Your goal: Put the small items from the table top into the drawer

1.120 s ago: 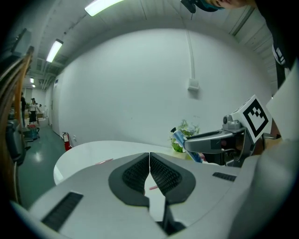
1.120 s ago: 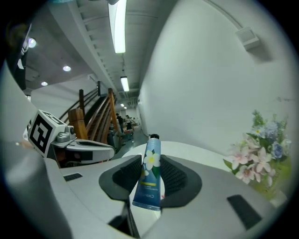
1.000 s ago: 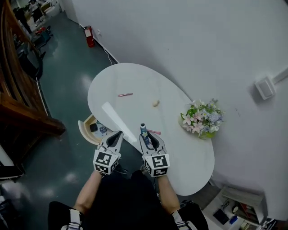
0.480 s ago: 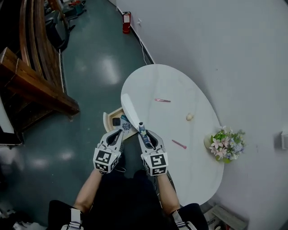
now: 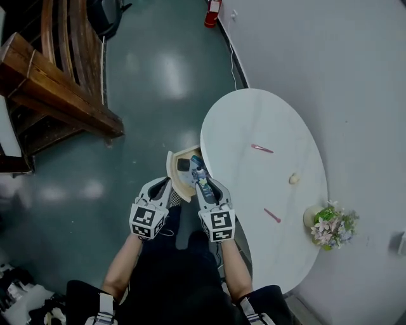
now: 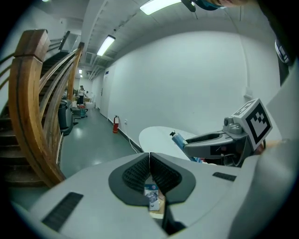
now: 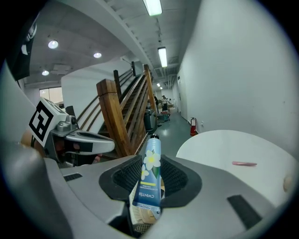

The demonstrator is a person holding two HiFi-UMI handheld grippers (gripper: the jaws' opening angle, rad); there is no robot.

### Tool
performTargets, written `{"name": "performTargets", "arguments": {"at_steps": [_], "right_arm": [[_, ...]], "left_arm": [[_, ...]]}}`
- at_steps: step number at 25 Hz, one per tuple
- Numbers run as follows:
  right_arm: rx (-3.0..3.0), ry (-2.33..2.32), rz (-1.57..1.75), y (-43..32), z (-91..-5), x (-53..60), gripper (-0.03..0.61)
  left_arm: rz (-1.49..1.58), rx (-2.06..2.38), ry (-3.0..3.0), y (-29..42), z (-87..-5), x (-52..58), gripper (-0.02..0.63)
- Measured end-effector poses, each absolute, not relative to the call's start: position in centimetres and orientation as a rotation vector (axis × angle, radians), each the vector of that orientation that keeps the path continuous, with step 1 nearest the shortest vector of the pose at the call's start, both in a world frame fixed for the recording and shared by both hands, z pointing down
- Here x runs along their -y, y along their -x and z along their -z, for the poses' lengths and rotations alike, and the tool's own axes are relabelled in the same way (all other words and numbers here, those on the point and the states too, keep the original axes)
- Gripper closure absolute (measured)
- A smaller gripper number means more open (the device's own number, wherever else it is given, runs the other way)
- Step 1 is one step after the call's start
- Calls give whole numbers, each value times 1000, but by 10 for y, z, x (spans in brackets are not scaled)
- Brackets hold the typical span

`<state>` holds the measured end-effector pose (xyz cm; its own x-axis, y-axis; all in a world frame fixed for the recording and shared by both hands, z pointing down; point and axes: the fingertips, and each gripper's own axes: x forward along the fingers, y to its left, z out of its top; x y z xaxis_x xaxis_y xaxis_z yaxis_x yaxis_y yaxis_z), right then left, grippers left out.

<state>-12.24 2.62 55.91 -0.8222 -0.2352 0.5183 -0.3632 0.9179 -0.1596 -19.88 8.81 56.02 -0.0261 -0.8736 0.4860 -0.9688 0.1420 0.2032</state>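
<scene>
My right gripper [image 5: 204, 184] is shut on a blue hand-cream tube [image 5: 201, 174] with a white flower print [image 7: 150, 176], cap pointing away from me. It hangs over the open wooden drawer [image 5: 170, 166] at the left edge of the white oval table [image 5: 279, 127]. My left gripper [image 5: 163, 185] is shut and empty, just left of the right one, above the drawer's near side. A black item [image 5: 183, 164] and a small packet [image 6: 152, 195] lie in the drawer. On the table top lie a pink stick [image 5: 261, 148], a cream lump [image 5: 293, 179] and a second pink stick [image 5: 272, 216].
A vase of flowers [image 5: 331, 223] stands at the table's near right end by the white wall. A wooden staircase [image 5: 57, 89] runs along the left. A red fire extinguisher [image 5: 211, 13] stands on the green floor by the wall.
Both grippers have swung left, from over the table top to above the open drawer at the table's left edge. The tube has stayed in the right gripper. The left stays shut.
</scene>
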Motion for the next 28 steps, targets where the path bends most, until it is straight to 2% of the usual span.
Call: {"name": "performTargets", "arguments": {"at_steps": [11, 28], "right_arm": [[2447, -389, -369, 165, -642, -22, 434], [2272, -262, -371, 190, -799, -31, 434]], "left_arm": [[-245, 1870, -1679, 241, -622, -96, 594], [-256, 1817, -1594, 255, -710, -101, 594]]}}
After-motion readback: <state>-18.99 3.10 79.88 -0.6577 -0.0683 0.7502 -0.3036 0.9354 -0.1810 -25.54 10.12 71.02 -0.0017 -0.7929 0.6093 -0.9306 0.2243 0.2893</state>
